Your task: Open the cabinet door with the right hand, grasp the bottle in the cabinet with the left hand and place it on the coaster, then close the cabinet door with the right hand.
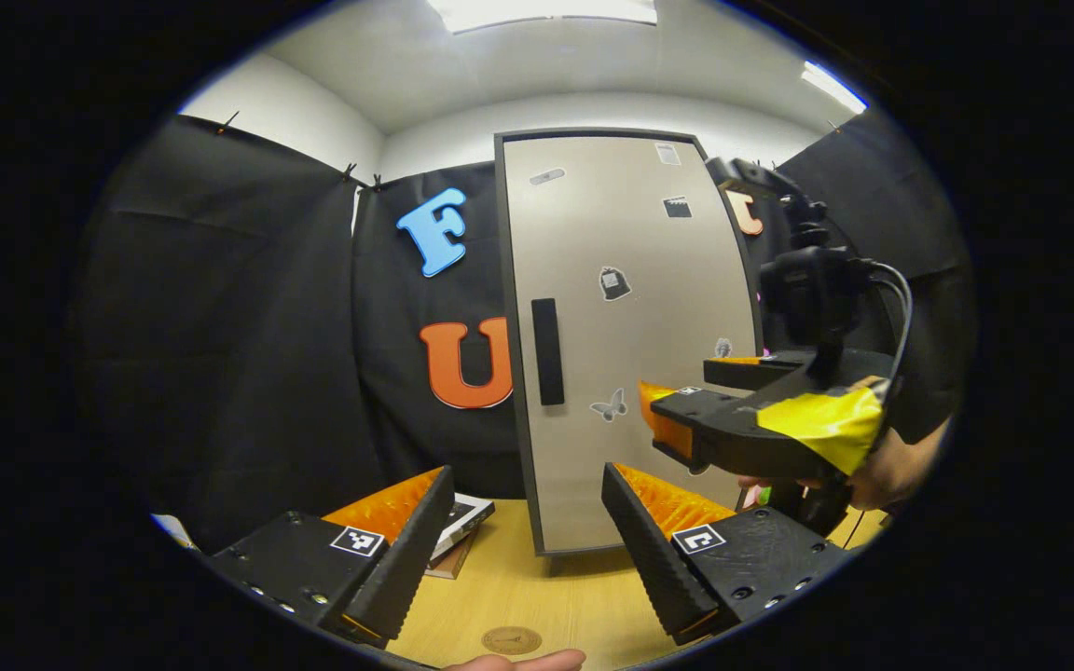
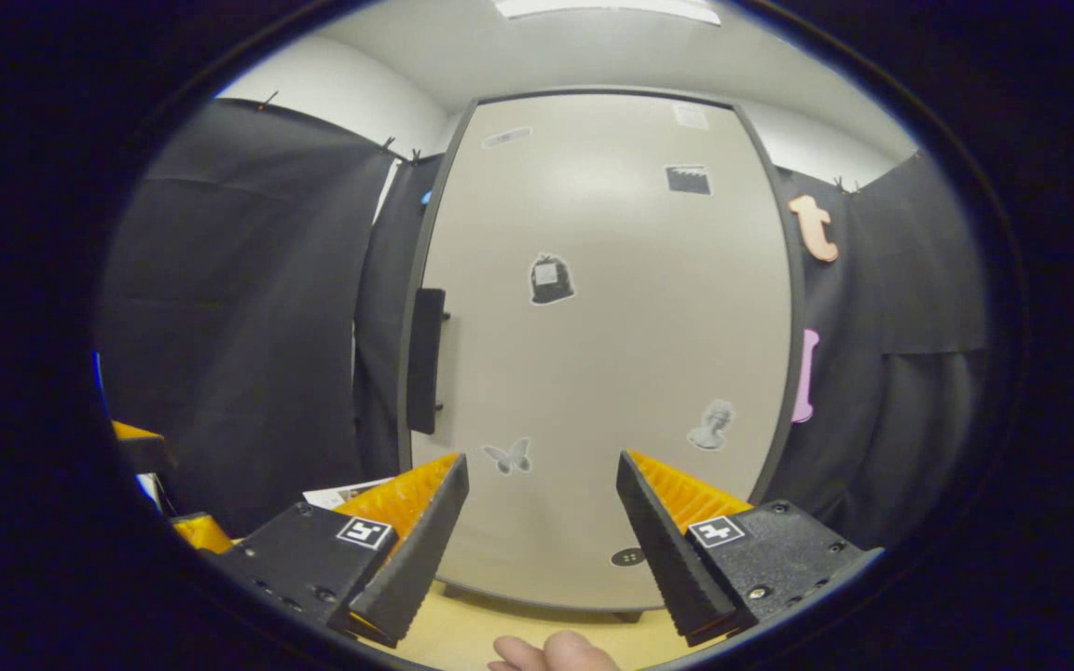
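Black cloth is hanging around the booth, and a wooden table [image 1: 518, 587] is carrying a tall pale cabinet [image 1: 626, 326] whose door [image 2: 593, 354] is standing closed, stickers scattered over its front. A dark upright handle [image 1: 547, 351] is sitting at the door's left edge. The left gripper [image 1: 528, 522] is hovering low over the table with its jaws apart, gripping nothing. A round coaster [image 1: 511, 639] is lying on the table just below it, and some books [image 1: 460, 527] are lying to the left near the cabinet's foot. The right gripper [image 2: 542, 513] is facing the door close up, jaws apart and empty; in the left gripper view it [image 1: 663, 419] is reaching in from the right, held by a hand [image 1: 891, 471]. The bottle cannot be seen behind the closed door.
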Tool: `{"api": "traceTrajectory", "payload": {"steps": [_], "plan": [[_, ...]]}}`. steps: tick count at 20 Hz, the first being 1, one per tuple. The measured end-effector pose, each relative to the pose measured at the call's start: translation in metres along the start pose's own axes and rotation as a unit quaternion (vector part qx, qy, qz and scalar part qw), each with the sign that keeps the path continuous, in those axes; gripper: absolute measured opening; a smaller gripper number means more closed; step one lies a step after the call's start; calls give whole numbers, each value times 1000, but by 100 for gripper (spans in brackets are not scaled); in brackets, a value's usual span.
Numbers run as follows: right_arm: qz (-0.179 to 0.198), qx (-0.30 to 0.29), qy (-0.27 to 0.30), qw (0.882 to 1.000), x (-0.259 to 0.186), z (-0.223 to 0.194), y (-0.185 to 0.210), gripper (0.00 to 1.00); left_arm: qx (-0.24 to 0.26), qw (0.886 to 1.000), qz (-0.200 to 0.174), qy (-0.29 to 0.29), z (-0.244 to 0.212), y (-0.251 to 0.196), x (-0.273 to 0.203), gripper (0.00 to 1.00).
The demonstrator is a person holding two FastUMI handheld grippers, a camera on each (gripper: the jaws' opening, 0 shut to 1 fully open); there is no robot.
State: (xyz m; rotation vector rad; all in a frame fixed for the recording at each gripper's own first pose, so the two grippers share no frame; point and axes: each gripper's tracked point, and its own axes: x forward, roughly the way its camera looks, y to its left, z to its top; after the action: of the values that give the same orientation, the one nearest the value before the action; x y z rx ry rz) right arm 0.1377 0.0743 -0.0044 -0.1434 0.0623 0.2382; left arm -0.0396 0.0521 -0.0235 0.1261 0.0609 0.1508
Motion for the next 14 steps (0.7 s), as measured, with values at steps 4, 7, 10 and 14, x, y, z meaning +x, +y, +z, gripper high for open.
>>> {"api": "traceTrajectory", "payload": {"steps": [4,7,10,14], "plan": [[9,-24,-14,1000,42,18,30,100,-13,998,39,37,-25,30,-17,96],[14,-40,-44,998,62,39,50,100,-20,996,78,50,-34,59,-32,96],[12,-56,-38,998,79,40,62,99,-24,992,109,50,-35,84,-46,96],[20,-52,-34,998,83,43,76,94,-21,990,131,48,-37,103,-58,96]]}}
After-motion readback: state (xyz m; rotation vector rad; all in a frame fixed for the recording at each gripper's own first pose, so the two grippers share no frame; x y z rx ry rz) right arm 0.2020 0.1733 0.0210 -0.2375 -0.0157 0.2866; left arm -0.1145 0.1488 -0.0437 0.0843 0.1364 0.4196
